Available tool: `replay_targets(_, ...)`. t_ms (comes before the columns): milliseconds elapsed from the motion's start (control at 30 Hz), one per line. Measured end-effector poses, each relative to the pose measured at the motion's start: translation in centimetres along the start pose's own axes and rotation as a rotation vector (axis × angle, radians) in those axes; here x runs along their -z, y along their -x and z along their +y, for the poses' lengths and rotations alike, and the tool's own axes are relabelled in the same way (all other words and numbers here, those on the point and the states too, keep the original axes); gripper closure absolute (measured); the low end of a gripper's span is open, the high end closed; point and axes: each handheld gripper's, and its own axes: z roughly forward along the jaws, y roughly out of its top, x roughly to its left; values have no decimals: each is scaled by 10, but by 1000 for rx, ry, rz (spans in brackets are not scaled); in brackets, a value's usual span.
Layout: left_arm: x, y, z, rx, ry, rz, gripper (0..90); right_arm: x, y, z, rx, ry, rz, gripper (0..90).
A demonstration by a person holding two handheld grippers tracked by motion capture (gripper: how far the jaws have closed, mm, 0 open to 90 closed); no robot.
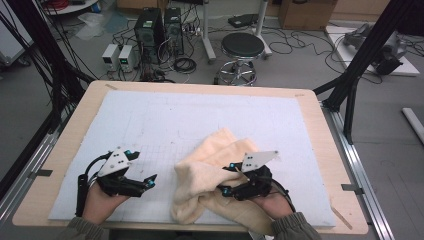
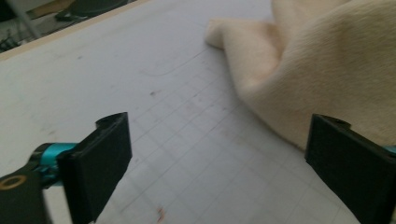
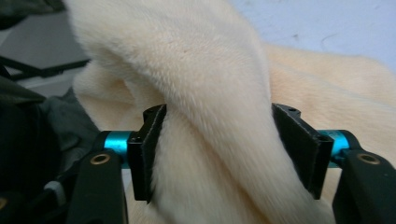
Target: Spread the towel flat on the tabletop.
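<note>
Towel (image 1: 215, 165) lies bunched, unfolded; right gripper (image 1: 231, 180) loosely straddles a fold, left gripper (image 1: 141, 169) spread empty at nine o'clock

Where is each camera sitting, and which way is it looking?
High view: above the table's near side, looking forward and down at the table, towel, both hands and the floor beyond.
Left gripper view: on the left gripper, looking along its open jaws at the gridded mat and the towel's edge.
Right gripper view: on the right gripper, looking along its jaws with a towel fold between them.
All share the cream towel.
</note>
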Motion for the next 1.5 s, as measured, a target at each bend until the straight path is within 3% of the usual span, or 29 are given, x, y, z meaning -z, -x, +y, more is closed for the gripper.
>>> replay_targets(200,-34,-4,21,-33,-3,-98,178,34,7,-6,-36,74,-63,353)
replay_targets(367,-64,-8,33,-46,49,-163,292,47,26,-9,-90,84,-156,406)
replay_targets(500,-92,-10,36,-22,-15,-221,351,35,46,-14,-126,20,-208,415)
replay_targets(633,-116,-10,28,-13,-102,-272,414,12,57,-17,-129,-74,-214,428)
replay_targets(800,-131,-7,19,-15,-190,-310,569,-5,63,-25,-151,-128,-210,499)
replay_targets(867,-133,-5,19,-17,-197,-308,657,-9,64,-28,-167,-137,-192,547)
replay_targets(967,-134,-1,20,-37,-219,-306,796,-13,63,-28,-150,-148,-182,638)
replay_targets(1133,-129,0,23,-45,-223,-288,843,-12,61,-26,-145,-151,-178,748)
replay_targets(1300,-108,-6,30,-36,-187,-217,850,-7,63,-15,-127,-122,-182,763)
replay_targets(1500,-61,-28,44,-20,-121,-87,851,-5,69,22,-68,-75,-205,763)
